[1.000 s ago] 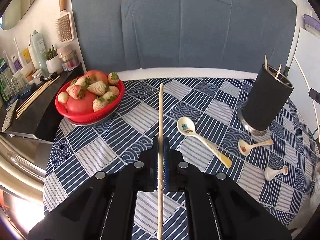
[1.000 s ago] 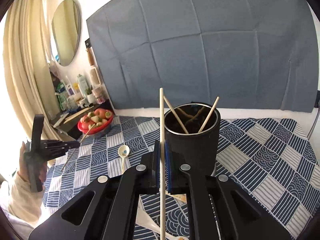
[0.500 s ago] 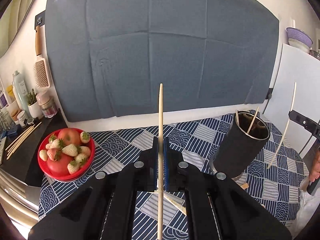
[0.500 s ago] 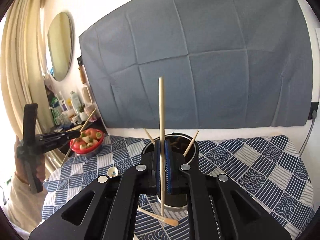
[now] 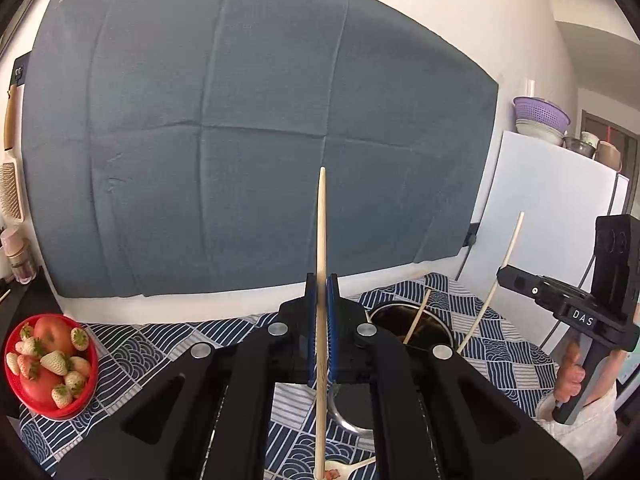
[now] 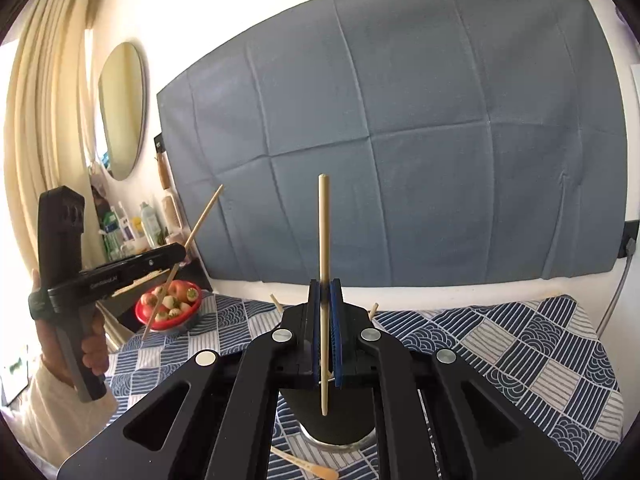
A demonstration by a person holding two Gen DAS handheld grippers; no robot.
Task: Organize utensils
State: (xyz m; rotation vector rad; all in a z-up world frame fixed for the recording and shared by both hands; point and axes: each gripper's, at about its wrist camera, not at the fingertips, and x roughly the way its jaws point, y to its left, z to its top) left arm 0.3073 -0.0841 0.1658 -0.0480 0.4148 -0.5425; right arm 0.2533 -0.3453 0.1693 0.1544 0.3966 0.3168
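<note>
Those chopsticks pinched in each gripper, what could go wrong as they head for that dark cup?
1. Each chopstick is pinched at only one spot, so it might pivot or slip out.
2. The utensil holder already has sticks leaning across its mouth; an incoming tip could catch on them or miss.
3. Left gripper and right gripper are both near the holder, so they might bump each other.

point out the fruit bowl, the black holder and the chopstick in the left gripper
fruit bowl (image 5: 82, 400), left wrist view, red rim
black holder (image 6: 336, 420), right wrist view, dark side wall
chopstick (image 5: 321, 240), left wrist view, upper shaft
</note>
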